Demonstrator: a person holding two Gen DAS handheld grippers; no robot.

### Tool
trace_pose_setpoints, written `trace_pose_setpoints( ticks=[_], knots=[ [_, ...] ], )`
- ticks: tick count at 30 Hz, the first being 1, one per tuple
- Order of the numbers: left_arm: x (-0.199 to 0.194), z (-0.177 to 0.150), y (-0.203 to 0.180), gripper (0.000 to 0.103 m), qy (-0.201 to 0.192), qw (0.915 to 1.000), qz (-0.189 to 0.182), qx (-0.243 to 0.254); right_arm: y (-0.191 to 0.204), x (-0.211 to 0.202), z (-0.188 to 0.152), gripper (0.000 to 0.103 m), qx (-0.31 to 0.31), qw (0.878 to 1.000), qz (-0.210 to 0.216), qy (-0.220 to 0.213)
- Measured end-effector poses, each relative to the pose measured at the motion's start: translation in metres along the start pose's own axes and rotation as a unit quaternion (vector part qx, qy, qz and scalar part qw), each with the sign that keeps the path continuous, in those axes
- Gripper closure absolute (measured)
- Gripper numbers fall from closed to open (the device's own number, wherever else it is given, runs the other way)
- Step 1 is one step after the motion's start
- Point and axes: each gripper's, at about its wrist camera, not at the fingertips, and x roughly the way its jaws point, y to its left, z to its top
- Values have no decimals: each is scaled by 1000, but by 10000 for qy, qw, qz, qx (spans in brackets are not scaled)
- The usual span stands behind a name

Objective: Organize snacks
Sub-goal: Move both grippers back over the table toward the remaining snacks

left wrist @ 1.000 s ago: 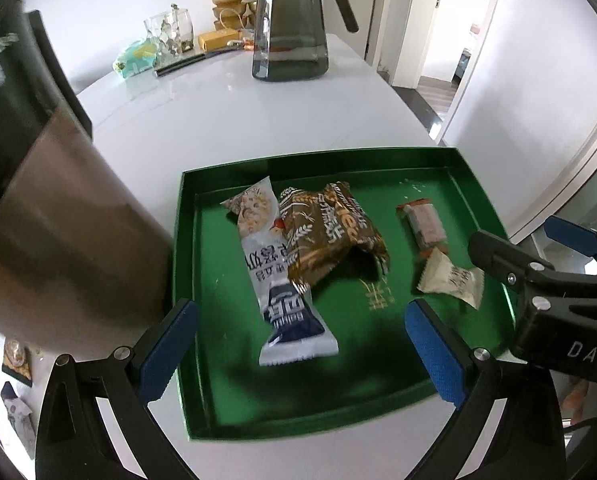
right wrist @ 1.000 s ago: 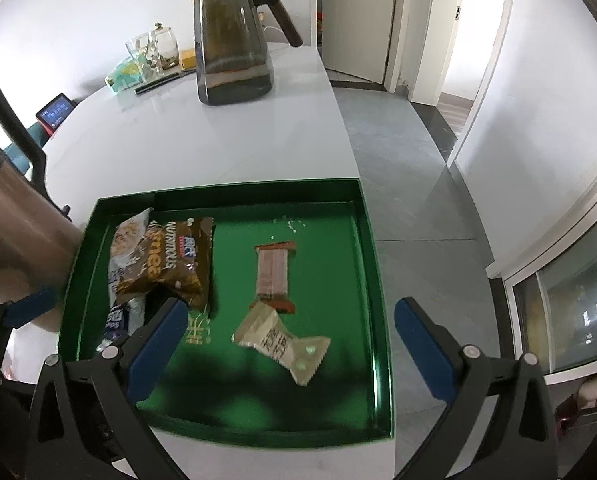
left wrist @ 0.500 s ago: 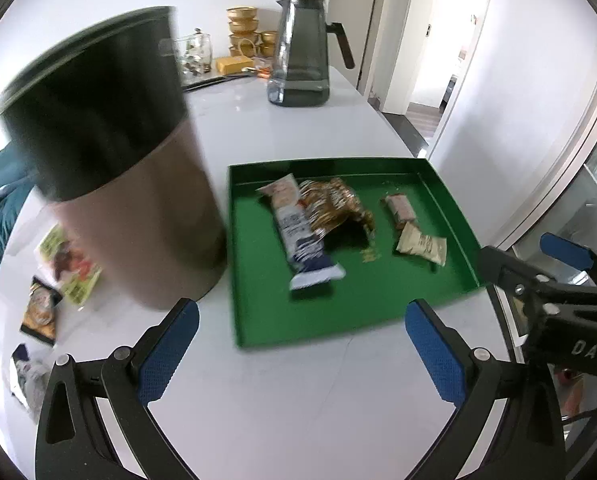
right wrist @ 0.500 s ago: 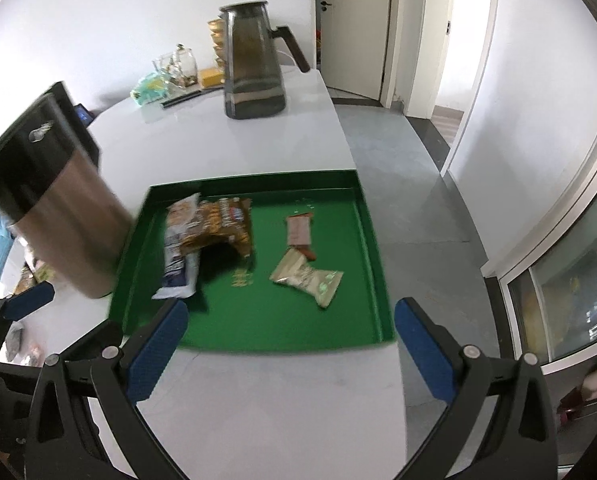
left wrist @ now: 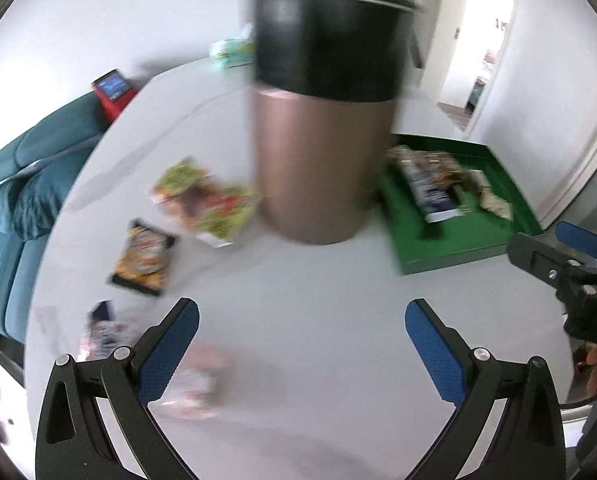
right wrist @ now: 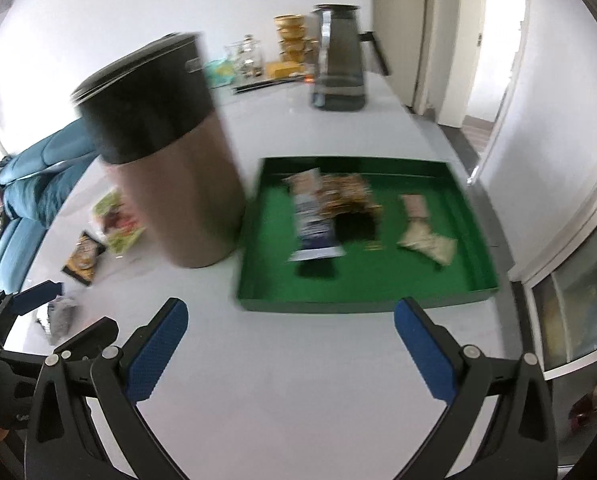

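Left wrist view. Left gripper (left wrist: 302, 328) fingers spread wide, nothing between them. Straight ahead of the fingers stands a tall canister (left wrist: 322, 136) with a copper body and a black lid, upright on the white tabletop (left wrist: 298, 280). Loose snacks lie ahead and to the left of the fingers: a green-and-red packet (left wrist: 206, 204) just beside the canister base, a yellow-and-black packet (left wrist: 142, 256) nearer, a dark small wrapper (left wrist: 100, 332) close to the left finger, and a pale blurred wrapper (left wrist: 194, 384) just inside the left finger. The green tray (left wrist: 458, 248) sits ahead to the right, past the canister, with packets already in it. The frame is blurred, so labels are unreadable.

Right wrist view. Right gripper (right wrist: 290, 340) fingers also wide apart and empty. The tray lies directly ahead, holding a white-and-blue bar (right wrist: 312, 216), a brown packet (right wrist: 348, 196), a pinkish bar (right wrist: 416, 206) and a cream wrapper (right wrist: 426, 242). The canister stands ahead-left, just beside the tray's left wall.

Judgement: the step in hand looks like fetching the next loose snack with the left fingers. Best choice is the pale wrapper nearest them. Approach low, fingers straddling its short side, and close on the sealed edge, not the puffed middle. Route around the canister on the way to the tray.
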Motion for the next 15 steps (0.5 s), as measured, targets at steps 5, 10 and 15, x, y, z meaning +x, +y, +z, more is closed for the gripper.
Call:
trace_pose_setpoints(
  ticks=[5,10,15],
  knots=[
    [-1,-17,66,2,80,9998,80,-135,58,6,3,0,-117,9999,109,0],
    [8,-32,121,2,196,9993,95,-289,111,15,8,0,-243,9991,328,-130],
    [24,-37,154,2,291,9991,132,-262,144,30,10,0,-151,9992,378,-24]
  ],
)
